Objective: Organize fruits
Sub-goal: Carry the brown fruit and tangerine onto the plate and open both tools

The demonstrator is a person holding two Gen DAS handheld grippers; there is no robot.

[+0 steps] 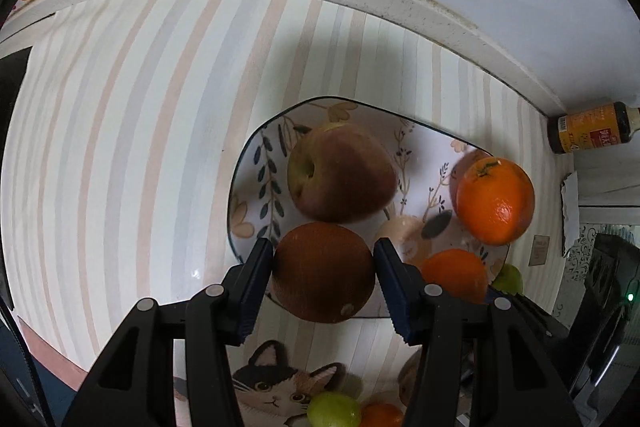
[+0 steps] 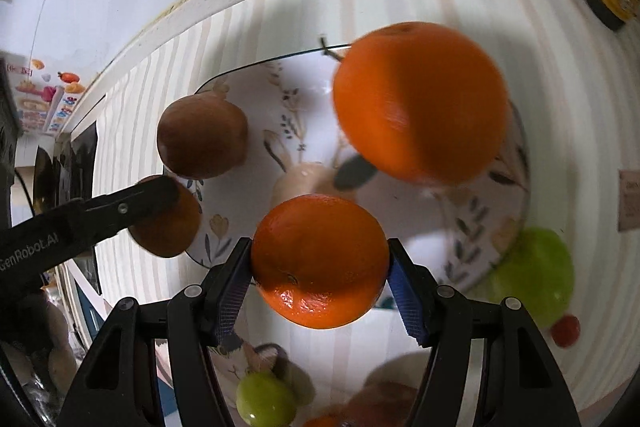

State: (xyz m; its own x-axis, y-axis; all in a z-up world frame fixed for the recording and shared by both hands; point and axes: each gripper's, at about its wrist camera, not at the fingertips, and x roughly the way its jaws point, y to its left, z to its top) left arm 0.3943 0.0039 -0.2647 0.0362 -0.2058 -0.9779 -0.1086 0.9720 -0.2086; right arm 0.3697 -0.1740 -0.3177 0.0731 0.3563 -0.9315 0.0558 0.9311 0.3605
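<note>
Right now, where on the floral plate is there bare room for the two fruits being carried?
The floral plate is bare at its centre, bordered by the apple and the big orange. The left claw holds a brown fruit over the near rim; the right claw holds an orange. The right rim is crowded.

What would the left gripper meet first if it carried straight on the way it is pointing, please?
Probably the floral plate: the left gripper, shut on a brown fruit, points steeply down over the plate's near edge. The fruit would touch before the fingers; depth is unclear.
</note>
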